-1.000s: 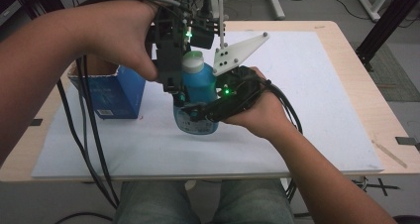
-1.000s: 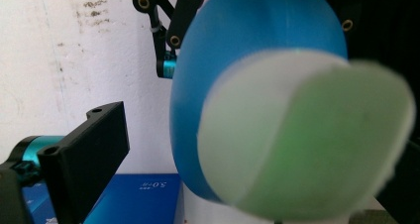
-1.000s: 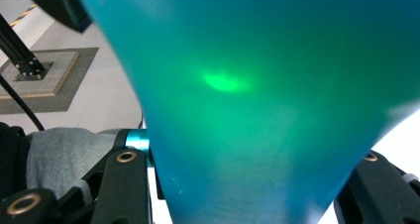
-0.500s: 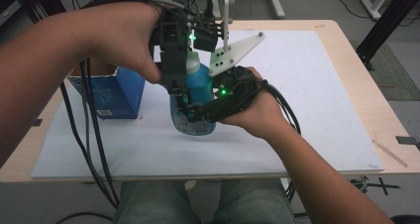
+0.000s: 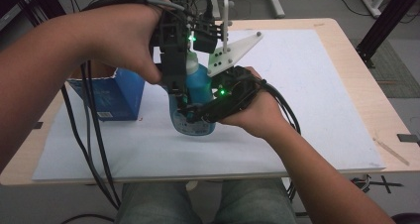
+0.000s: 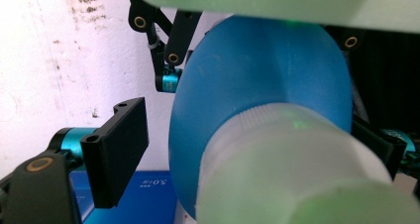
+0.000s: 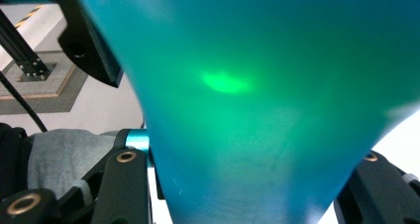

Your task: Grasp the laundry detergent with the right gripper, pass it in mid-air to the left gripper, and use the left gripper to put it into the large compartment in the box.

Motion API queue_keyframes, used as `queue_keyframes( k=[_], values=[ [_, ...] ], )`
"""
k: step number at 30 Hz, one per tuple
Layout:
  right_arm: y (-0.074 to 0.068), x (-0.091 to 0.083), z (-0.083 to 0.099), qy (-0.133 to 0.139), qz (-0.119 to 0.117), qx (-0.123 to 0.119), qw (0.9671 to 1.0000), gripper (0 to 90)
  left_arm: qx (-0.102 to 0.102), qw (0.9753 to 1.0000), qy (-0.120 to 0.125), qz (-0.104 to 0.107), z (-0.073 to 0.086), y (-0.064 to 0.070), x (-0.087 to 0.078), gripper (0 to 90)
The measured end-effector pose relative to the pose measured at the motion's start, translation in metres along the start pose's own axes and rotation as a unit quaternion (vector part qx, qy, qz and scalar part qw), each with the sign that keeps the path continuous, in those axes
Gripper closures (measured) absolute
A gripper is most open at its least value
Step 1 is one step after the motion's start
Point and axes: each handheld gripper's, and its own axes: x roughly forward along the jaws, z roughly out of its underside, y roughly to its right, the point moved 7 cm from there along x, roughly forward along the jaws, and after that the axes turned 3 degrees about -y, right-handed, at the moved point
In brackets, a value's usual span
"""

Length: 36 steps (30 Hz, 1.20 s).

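Right now my right gripper (image 5: pixel 198 116) has its fingers clamped on the lower body of the blue bottle (image 5: pixel 199 87), which stands upright on the white sheet over the table (image 5: pixel 346 35), just beside a blue box (image 5: pixel 116 92). My left gripper (image 5: pixel 174 85) comes down over the bottle's white cap (image 6: pixel 292 169), its fingers (image 6: pixel 119 149) spread wide on either side of the neck without touching it.

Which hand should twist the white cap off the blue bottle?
Probably the left. The left gripper hangs above the white cap, jaws open around it. The right gripper clamps the blue bottle low, steadying it.
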Motion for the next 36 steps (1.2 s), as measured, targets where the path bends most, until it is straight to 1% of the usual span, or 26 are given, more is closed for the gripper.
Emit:
queue_keyframes(
  k=[2, 6, 8, 14, 16, 17, 19, 20, 22, 26, 27, 29, 31, 32, 34, 36],
  values=[
    [-0.0004, 0.0002, 0.0, 0.0, -0.002, 0.002, 1.0, 46.3, 0.002, 1.0, 0.0, 0.001, -0.0002, 0.0002, 0.0003, 18.1],
    [-0.0003, 0.0007, -0.0003, 0.003, -0.002, 0.004, 1.0, 46.3, 0.003, 1.0, -0.003, 0.0, -0.0001, 0.0007, 0.0009, 18.8],
    [0.0003, 0.0005, -0.0003, 0.003, -0.001, 0.002, 1.0, 46.3, 0.0, 1.0, -0.003, 0.001, 0.0002, 0.0009, 0.0007, 20.6],
    [-0.0001, 0.0006, -0.0001, 0.002, -0.002, 0.002, 1.0, 46.3, 0.002, 1.0, -0.004, 0.001, 0.0007, 0.0008, 0.0007, 22.5],
    [-0.0008, 0.0011, -0.0001, 0.004, -0.004, 0.005, 1.0, 46.3, 0.003, 1.0, -0.005, 0.003, 0.0006, 0.0012, 0.0006, 23.8],
    [-0.0004, 0.0011, 0.0001, 0.002, -0.003, 0.002, 1.0, 46.3, 0.004, 1.0, -0.005, 0.004, 0.0006, 0.0013, 0.0007, 25.7],
    [-0.0004, 0.0012, 0.0001, 0.002, -0.003, 0.0, 1.0, 46.3, 0.004, 1.0, -0.005, 0.005, 0.0006, 0.0017, 0.0012, 25.7],
    [-0.0013, 0.001, -0.0002, 0.004, -0.005, 0.005, 1.0, 46.3, 0.005, 1.0, -0.006, 0.004, 0.0006, 0.0019, 0.0013, 25.8],
    [-0.0004, 0.0008, 0.0001, 0.003, -0.003, 0.001, 1.0, 46.3, 0.004, 1.0, -0.005, 0.007, 0.0006, 0.0024, 0.0014, 29.0],
    [-0.0009, 0.0009, -0.0001, 0.006, -0.005, 0.008, 0.9999, 46.3, 0.004, 0.9999, -0.006, 0.008, 0.0002, 0.0021, 0.0014, 29.3],
    [-0.0003, 0.0008, 0.0002, 0.004, -0.005, 0.004, 1.0, 46.3, 0.005, 0.9999, -0.007, 0.008, 0.0001, 0.0021, 0.0014, 29.4],
    [-0.0012, 0.0012, -0.0001, 0.006, -0.006, 0.007, 0.9999, 46.3, 0.006, 0.9999, -0.007, 0.01, -0.0002, 0.0025, 0.0016, 31.4],
    [-0.001, 0.0017, -0.0002, 0.007, -0.006, 0.006, 0.9999, 46.3, 0.004, 0.9999, -0.007, 0.011, -0.0007, 0.0027, 0.0018, 31.6],
    [-0.0013, 0.0017, -0.0003, 0.007, -0.007, 0.006, 0.9999, 46.3, 0.007, 0.9999, -0.009, 0.012, -0.0007, 0.0024, 0.0019, 31.8],
    [-0.0011, 0.0019, -0.0003, 0.008, -0.007, 0.006, 0.9999, 46.3, 0.005, 0.9998, -0.01, 0.017, -0.0009, 0.0033, 0.0021, 36.0],
    [-0.001, 0.002, -0.0002, 0.008, -0.006, 0.006, 0.9999, 46.3, 0.004, 0.9998, -0.009, 0.017, -0.0014, 0.0034, 0.0027, 36.1]
  ],
)
